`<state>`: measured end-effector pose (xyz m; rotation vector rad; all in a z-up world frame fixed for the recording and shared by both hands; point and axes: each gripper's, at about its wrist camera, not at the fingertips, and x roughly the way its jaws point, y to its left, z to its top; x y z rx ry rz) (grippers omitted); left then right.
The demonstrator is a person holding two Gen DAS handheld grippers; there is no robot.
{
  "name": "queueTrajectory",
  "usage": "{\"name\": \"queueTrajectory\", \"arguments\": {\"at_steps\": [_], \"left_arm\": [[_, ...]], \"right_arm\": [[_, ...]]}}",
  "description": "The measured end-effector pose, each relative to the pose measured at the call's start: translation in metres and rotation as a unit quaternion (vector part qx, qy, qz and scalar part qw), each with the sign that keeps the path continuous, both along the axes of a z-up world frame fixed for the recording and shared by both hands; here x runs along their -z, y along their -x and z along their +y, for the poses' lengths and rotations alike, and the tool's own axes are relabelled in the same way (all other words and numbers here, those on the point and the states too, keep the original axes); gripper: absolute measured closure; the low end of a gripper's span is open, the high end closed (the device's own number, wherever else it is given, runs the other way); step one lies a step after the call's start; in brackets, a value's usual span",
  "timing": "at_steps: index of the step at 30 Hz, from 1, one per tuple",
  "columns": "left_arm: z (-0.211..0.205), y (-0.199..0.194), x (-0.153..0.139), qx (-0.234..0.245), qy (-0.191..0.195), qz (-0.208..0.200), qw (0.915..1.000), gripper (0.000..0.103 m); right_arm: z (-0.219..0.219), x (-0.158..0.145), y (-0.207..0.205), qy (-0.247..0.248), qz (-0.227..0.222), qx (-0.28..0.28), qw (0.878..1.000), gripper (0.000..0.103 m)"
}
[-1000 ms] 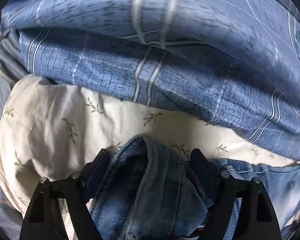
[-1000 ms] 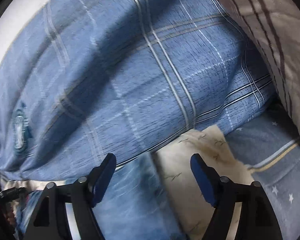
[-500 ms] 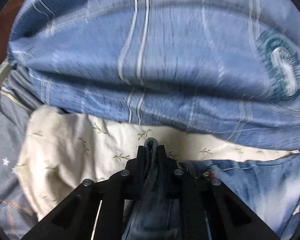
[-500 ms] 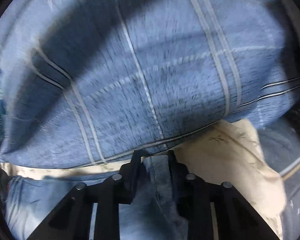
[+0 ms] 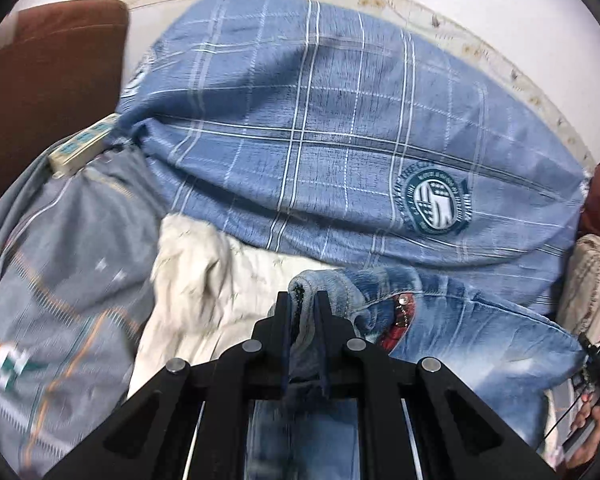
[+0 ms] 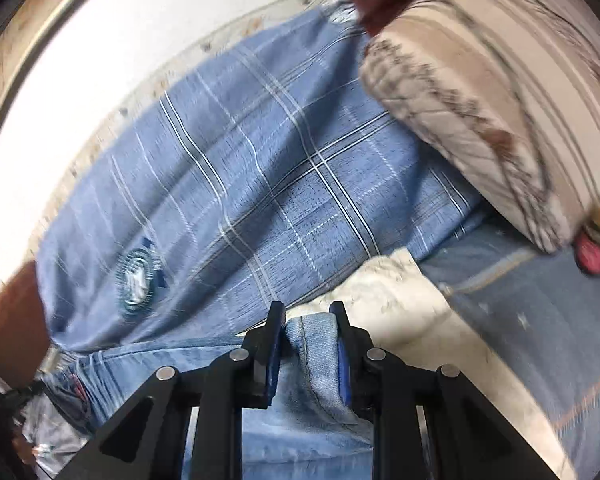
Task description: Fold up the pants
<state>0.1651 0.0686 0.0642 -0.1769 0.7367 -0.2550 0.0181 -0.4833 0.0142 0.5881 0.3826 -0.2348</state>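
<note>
Matte black left gripper and right gripper: angular linkage arms with triangular cut-outs, round silver pivot screws, dark blue finger pads.

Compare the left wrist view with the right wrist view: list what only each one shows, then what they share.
Left wrist only: the left gripper shut on a fold of the jeans, a power strip at the bed's edge, and a brown cushion.

Right wrist only: the right gripper shut on another denim edge of the jeans, and a striped beige pillow.

Both: the blue plaid pillow with its round crest, the cream cloth under the jeans, and the grey starred bedsheet.
</note>
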Motion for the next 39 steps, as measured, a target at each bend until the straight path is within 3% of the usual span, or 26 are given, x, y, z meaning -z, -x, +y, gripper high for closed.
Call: {"name": "queueTrajectory", "arguments": {"at_steps": [2,7,16,20,23,25,26,27,28,29,36,39], "left_arm": [[0.012,0.029,-0.001,-0.006,0.003,-0.011,0.9999,0.1],[0.052,0.082,0.008,-0.011,0.014,-0.036,0.9992,0.1],[0.089,0.132,0.082,-0.012,0.038,0.056,0.9977,0.1],[0.096,0.149,0.101,-0.018,0.056,0.072,0.9957,0.1],[0.097,0.164,0.113,-0.021,0.07,0.078,0.9943,0.089],[0.095,0.173,0.118,-0.027,0.072,0.078,0.994,0.074],[0.094,0.177,0.12,-0.029,0.07,0.077,0.9942,0.072],[0.092,0.18,0.121,-0.028,0.066,0.076,0.9946,0.068],[0.089,0.181,0.121,-0.026,0.06,0.076,0.995,0.065],[0.086,0.182,0.122,-0.025,0.053,0.075,0.9954,0.064],[0.072,0.176,0.115,-0.028,0.064,0.077,0.9946,0.059],[0.054,0.168,0.109,-0.023,0.049,0.066,0.9963,0.054]], "right_arm": [[0.003,0.005,0.025,-0.009,-0.008,0.002,1.0,0.079],[0.01,0.028,0.076,-0.036,-0.002,-0.002,0.999,0.079],[0.009,0.08,0.132,-0.069,0.04,0.004,0.997,0.079],[0.001,0.103,0.14,-0.142,0.071,0.005,0.987,0.074],[-0.008,0.111,0.152,-0.173,0.074,0.027,0.982,0.071],[-0.01,0.107,0.161,-0.172,0.053,0.039,0.983,0.068],[-0.008,0.104,0.164,-0.166,0.044,0.042,0.984,0.066],[-0.005,0.102,0.165,-0.16,0.039,0.042,0.985,0.06],[-0.001,0.099,0.165,-0.152,0.037,0.039,0.987,0.044],[0.006,0.096,0.164,-0.14,0.038,0.036,0.989,0.04],[0.067,0.077,0.138,-0.074,0.061,-0.039,0.995,0.04],[0.098,0.077,0.116,-0.063,0.071,-0.088,0.991,0.04]]}}
